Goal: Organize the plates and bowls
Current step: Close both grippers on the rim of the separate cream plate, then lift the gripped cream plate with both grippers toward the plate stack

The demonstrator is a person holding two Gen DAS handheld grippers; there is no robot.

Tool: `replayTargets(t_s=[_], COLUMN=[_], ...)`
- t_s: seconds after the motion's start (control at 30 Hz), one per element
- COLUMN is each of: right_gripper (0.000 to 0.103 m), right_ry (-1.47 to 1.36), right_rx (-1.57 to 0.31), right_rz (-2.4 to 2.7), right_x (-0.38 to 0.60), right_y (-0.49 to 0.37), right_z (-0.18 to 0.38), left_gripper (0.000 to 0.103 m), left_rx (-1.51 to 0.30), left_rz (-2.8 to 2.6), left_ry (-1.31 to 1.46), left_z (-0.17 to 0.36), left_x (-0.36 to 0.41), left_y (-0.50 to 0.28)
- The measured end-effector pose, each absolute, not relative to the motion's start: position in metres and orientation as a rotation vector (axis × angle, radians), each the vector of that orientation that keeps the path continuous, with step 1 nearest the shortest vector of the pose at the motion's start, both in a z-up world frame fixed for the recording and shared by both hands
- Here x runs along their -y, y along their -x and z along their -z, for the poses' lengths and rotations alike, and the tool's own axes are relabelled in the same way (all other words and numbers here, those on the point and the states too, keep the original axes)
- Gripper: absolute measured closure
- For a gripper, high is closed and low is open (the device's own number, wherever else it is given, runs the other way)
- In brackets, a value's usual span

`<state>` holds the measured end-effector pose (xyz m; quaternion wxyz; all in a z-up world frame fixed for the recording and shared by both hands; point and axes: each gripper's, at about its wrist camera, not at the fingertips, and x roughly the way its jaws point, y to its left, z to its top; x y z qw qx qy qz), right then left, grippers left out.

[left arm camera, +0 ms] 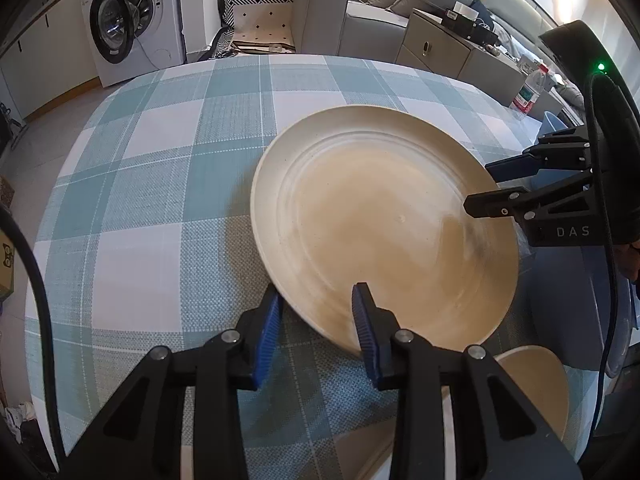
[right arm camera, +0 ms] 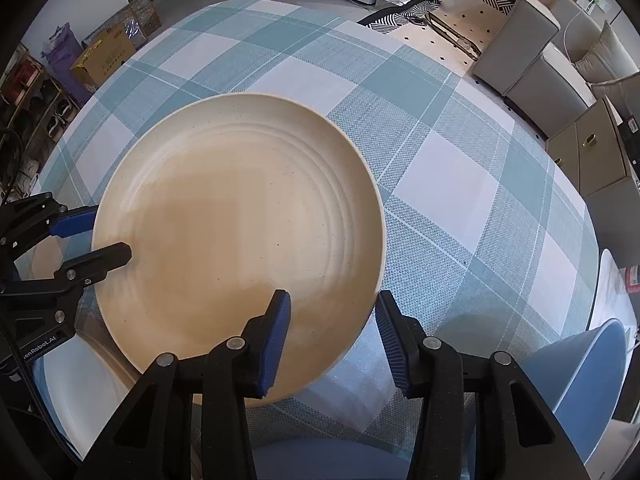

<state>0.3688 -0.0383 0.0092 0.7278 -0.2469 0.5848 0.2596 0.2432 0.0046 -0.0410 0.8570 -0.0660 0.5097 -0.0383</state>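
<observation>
A large cream plate with ribbed rings is over the checked tablecloth, tilted; it also shows in the right wrist view. My left gripper is open, its jaws straddling the plate's near rim, one finger above and one below, with a wide gap. My right gripper is open too and straddles the plate's opposite rim; it shows at the right of the left wrist view. The left gripper shows at the left of the right wrist view. A smaller cream dish lies under the left gripper.
The table has a blue-and-white checked cloth. A blue bowl sits at the near right, and a pale plate lies under the cream plate at the left. A water bottle, sofa and washing machine stand beyond the table.
</observation>
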Motion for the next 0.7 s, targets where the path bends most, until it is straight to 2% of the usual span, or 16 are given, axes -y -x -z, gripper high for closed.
replayTargets(t_s=[0.7], right_gripper=[0.058], right_ry=[0.489], right_rx=[-1.178], right_rz=[-0.605], right_x=[0.037], right_y=[-0.357], right_z=[-0.027], left_gripper=[0.07], left_rx=[-1.027], left_rz=[0.03], left_ry=[0.117], left_z=[0.031], left_x=[-0.009], left_y=[-0.236])
